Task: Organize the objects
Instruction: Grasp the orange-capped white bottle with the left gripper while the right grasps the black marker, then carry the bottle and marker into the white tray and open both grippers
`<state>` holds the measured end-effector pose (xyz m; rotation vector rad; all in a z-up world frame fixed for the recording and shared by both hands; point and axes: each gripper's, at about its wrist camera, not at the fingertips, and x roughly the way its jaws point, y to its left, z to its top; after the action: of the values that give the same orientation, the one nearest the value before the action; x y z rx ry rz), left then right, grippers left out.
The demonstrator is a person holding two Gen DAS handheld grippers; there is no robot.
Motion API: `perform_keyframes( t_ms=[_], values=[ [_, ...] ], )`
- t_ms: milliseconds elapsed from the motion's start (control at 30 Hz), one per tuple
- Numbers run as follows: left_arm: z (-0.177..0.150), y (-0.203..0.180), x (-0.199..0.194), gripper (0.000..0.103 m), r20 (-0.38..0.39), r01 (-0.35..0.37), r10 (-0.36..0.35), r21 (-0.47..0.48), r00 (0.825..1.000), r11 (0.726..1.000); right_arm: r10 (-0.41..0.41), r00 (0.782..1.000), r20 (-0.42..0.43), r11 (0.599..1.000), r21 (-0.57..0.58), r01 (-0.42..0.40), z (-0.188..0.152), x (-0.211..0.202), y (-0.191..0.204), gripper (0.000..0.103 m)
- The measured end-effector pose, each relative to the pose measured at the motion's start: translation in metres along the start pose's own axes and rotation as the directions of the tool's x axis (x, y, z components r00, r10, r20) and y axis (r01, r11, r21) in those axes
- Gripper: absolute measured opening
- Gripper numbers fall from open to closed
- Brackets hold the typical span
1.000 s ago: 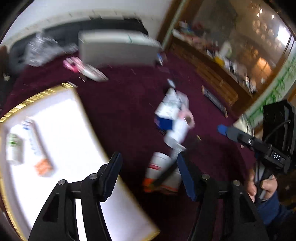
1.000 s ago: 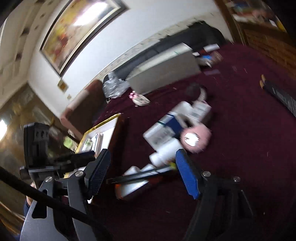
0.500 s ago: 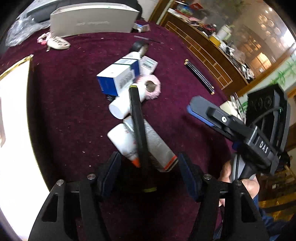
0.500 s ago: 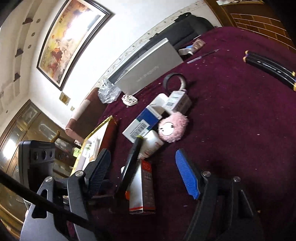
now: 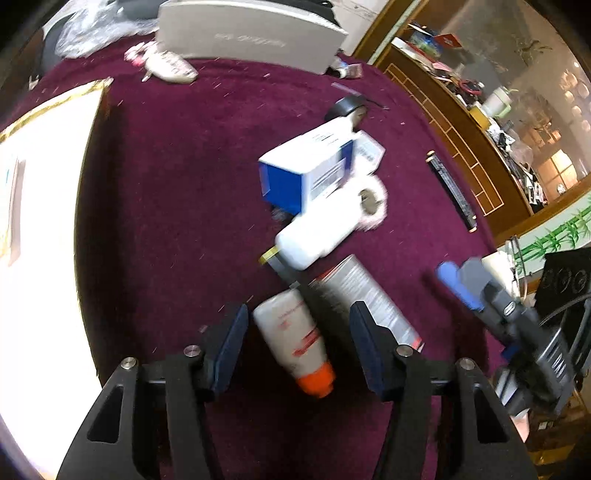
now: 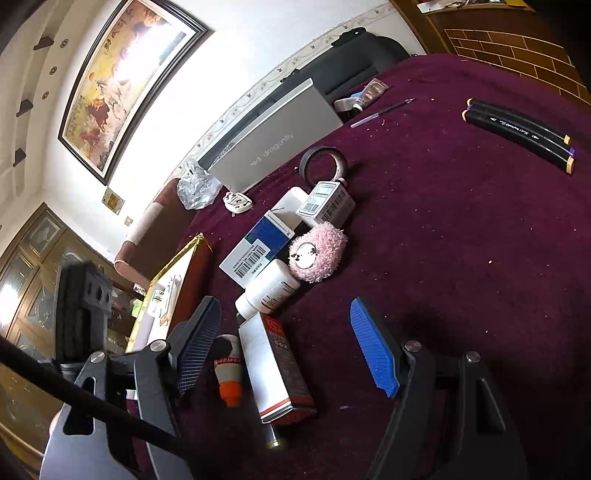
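Note:
A pile of objects lies on the maroon cloth. A white tube with an orange cap (image 5: 295, 341) (image 6: 228, 373) lies between the fingers of my open left gripper (image 5: 295, 345). Beside it are a silver and red box (image 5: 364, 297) (image 6: 275, 369), a black marker (image 5: 282, 267) under it, a white bottle (image 5: 317, 230) (image 6: 267, 291), a blue and white box (image 5: 306, 171) (image 6: 258, 249) and a pink fluffy toy (image 6: 319, 253). My right gripper (image 6: 284, 354) is open above the silver box.
A white tray with a gold rim (image 5: 44, 221) holds small items at the left. A grey flat box (image 5: 247, 35) (image 6: 273, 144), a tape roll (image 6: 321, 162), black markers (image 6: 517, 133) and a white charger (image 5: 170, 68) lie farther off.
The black marker that stood up between the left fingers now lies under the pile. The left gripper has come down around the orange-capped tube. The right gripper has shifted slightly closer to the pile.

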<state>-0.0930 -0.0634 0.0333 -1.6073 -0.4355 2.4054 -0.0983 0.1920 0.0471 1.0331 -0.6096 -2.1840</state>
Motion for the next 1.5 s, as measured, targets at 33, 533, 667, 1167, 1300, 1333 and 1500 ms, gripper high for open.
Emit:
perform_keyframes(
  t_ms=[33, 533, 667, 1167, 1300, 1333, 1500],
  values=[
    [-0.005, 0.007, 0.0, 0.051, -0.002, -0.004, 0.004, -0.012, 1.0, 1.0, -0.002, 1.0, 0.0, 1.0, -0.004, 0.002, 0.0, 0.0, 0.0, 0.073],
    [-0.033, -0.025, 0.008, 0.023, 0.139, -0.258, 0.243, 0.097, 0.96, 0.961, -0.006, 0.998, 0.067, 0.968, -0.251, 0.023, -0.015, -0.011, 0.047, 0.072],
    [-0.054, -0.001, -0.011, 0.022, 0.135, -0.187, 0.179, 0.05, 0.975, 0.981, 0.045, 0.999, -0.014, 0.921, -0.386, -0.047, -0.028, -0.012, 0.074, 0.039],
    [-0.071, -0.013, -0.013, 0.024, 0.163, -0.278, 0.255, 0.134, 0.953, 0.951, -0.309, 0.92, -0.24, 0.78, -0.618, 0.101, -0.047, 0.067, 0.088, 0.015],
    [-0.07, -0.017, -0.011, 0.025, 0.164, -0.309, 0.284, 0.153, 0.945, 0.939, -0.392, 0.888, -0.242, 0.722, -0.679, 0.133, -0.058, 0.081, 0.097, 0.013],
    [-0.07, -0.014, -0.013, 0.025, 0.163, -0.293, 0.269, 0.145, 0.949, 0.945, -0.397, 0.885, -0.244, 0.724, -0.675, 0.139, -0.058, 0.081, 0.096, 0.012],
    [-0.075, -0.005, -0.021, 0.022, 0.186, -0.206, 0.183, 0.117, 0.965, 0.971, -0.316, 0.908, -0.276, 0.82, -0.56, 0.116, -0.058, 0.066, 0.082, 0.012]
  ],
)
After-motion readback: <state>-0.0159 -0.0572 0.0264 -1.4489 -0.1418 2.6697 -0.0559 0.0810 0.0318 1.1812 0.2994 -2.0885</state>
